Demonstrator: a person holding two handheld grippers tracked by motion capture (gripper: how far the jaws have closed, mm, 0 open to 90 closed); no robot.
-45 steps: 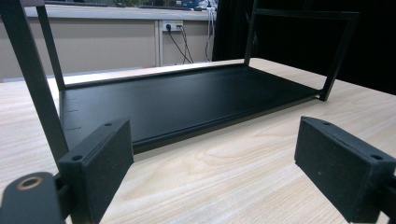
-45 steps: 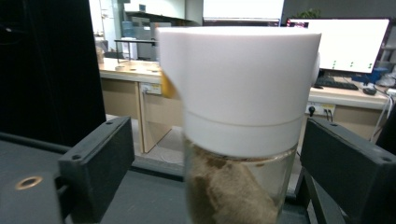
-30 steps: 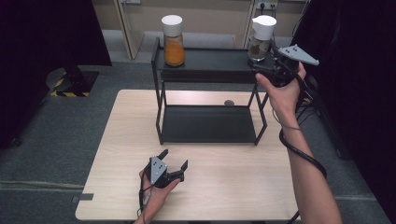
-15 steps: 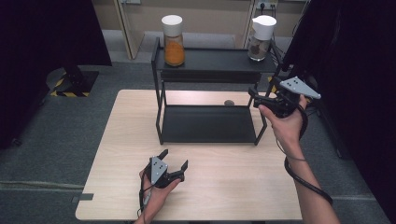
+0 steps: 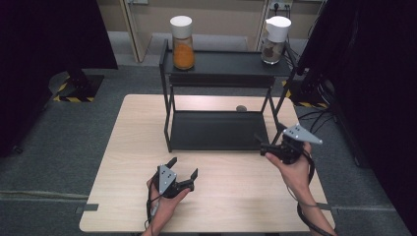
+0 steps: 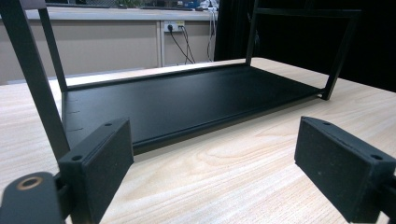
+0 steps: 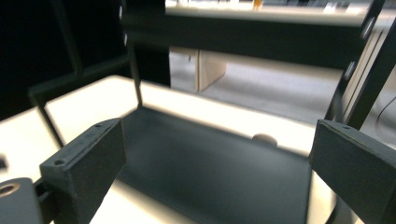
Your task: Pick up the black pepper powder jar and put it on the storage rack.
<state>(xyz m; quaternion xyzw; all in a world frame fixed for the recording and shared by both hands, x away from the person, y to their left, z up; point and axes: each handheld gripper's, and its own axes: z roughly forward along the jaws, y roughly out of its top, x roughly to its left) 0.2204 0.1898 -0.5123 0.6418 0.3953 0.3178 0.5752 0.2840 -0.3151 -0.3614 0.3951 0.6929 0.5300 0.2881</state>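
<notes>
- High view: from above the near table [image 5: 123,147] edge, facing forward and down; rack [image 5: 221,130] at frame centre, well off.
- Left gripper view: low over the table [image 6: 243,172], close, facing the rack's [image 6: 177,102] lower shelf.
- Right gripper view: close by the rack's [image 7: 210,172] right end, looking across that same shelf.

Matt black, seemingly metal rack [image 5: 219,130] stands on a smooth pale wood-grain table [image 5: 133,147].

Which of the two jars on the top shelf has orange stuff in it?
The left jar, at the shelf's left end; the right jar holds something brownish instead.
</notes>
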